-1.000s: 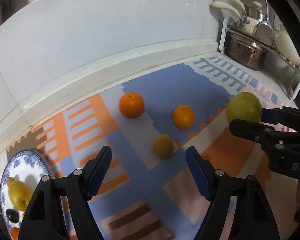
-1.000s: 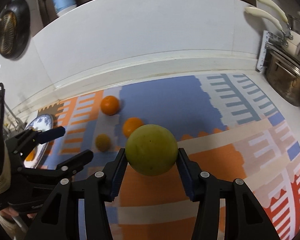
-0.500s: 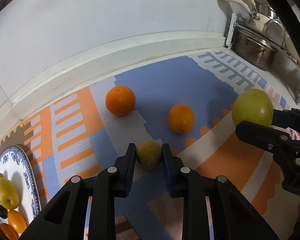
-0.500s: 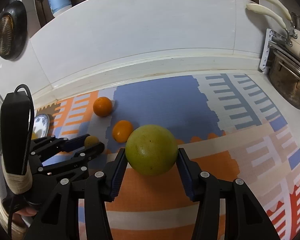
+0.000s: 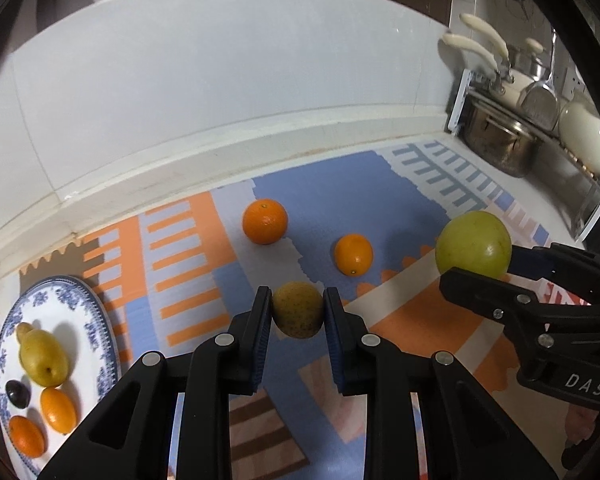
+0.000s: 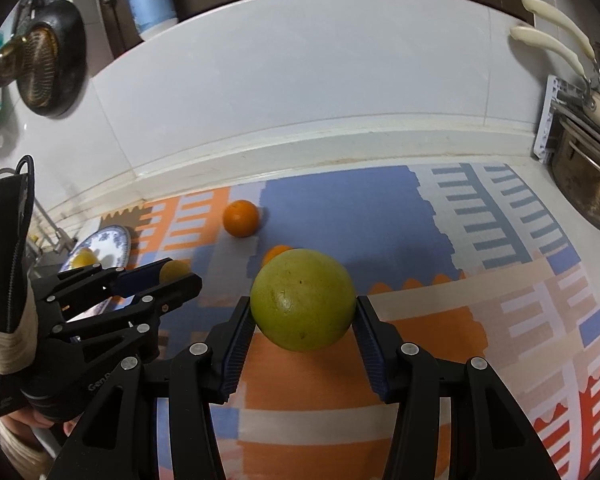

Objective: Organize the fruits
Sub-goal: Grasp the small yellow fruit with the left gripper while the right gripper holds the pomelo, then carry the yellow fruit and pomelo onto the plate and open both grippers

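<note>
Left wrist view, taken from left to right: a blue-patterned plate (image 5: pixel 100 320) sits at the far left edge of the mat (image 5: pixel 339 200), already carrying a yellow pear (image 5: pixel 43 357), a dark plum (image 5: pixel 18 394) and two small oranges (image 5: pixel 58 410). The left gripper (image 5: pixel 296 312) is closed on a small brownish-yellow fruit (image 5: pixel 298 310), both pads touching its sides; whether the fruit is lifted clear of the mat cannot be told. Beyond it, two oranges lie loose on the mat, a larger one (image 5: pixel 265 221) to the rear and a smaller one (image 5: pixel 353 254) to its right, apart from each other. Furthest right, the right gripper (image 5: pixel 479 268) holds a large green fruit (image 5: pixel 473 245) off the surface.

Right wrist view confirms this: the right gripper (image 6: pixel 303 316) has its pads pressed on the widest part of the green fruit (image 6: pixel 303 299), which hides most of the smaller orange (image 6: pixel 276 252) behind it.

Assessment: the step in hand appears to be carrying the small fruit to the plate. Recommended practice: lift straight up before travelling left, keep the squeeze steady (a round fruit rolls out of a slack grip), and set down in the bare upper area of the plate, clear of the pear. The right gripper should hold back meanwhile, since both fruits are bound for the same plate.
</note>
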Demonstrator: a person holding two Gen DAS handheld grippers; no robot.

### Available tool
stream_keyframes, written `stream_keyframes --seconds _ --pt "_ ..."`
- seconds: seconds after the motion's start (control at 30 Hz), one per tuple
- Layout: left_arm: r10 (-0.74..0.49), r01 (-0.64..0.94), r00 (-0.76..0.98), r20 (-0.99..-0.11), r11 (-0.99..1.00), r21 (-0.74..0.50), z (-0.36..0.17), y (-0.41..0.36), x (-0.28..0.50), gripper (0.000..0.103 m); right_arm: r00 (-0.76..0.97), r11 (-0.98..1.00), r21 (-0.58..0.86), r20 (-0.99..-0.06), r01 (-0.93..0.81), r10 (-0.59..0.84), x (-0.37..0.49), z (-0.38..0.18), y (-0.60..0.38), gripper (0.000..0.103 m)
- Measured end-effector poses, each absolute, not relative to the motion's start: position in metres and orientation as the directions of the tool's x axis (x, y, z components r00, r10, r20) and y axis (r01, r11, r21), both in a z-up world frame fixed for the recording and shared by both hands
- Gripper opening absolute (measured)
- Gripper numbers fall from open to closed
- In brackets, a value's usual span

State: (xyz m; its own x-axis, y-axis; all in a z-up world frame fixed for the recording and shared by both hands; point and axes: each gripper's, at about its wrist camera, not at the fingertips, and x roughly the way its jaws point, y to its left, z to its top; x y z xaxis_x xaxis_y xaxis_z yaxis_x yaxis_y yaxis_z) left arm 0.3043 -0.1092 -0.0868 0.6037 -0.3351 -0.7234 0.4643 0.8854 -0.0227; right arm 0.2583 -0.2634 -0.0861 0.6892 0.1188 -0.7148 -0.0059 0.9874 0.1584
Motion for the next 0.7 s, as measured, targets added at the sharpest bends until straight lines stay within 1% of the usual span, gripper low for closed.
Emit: stream_keyframes --seconds 0.33,0.7 --pt "-0.329 0.432 0.654 -0.681 0.902 -0.020 -0.061 -0.080 0.283 0.026 0.716 0.986 0.159 -0.682 -0.057 0.152 0.243 -0.065 -0.236 0.051" --pt "-0.300 0.369 0.698 -0.650 0.929 -0.033 -0.043 -0.026 0.260 0.026 0.726 0.980 0.156 -0.659 -0.124 0.197 0.230 -0.048 -0.190 0.051"
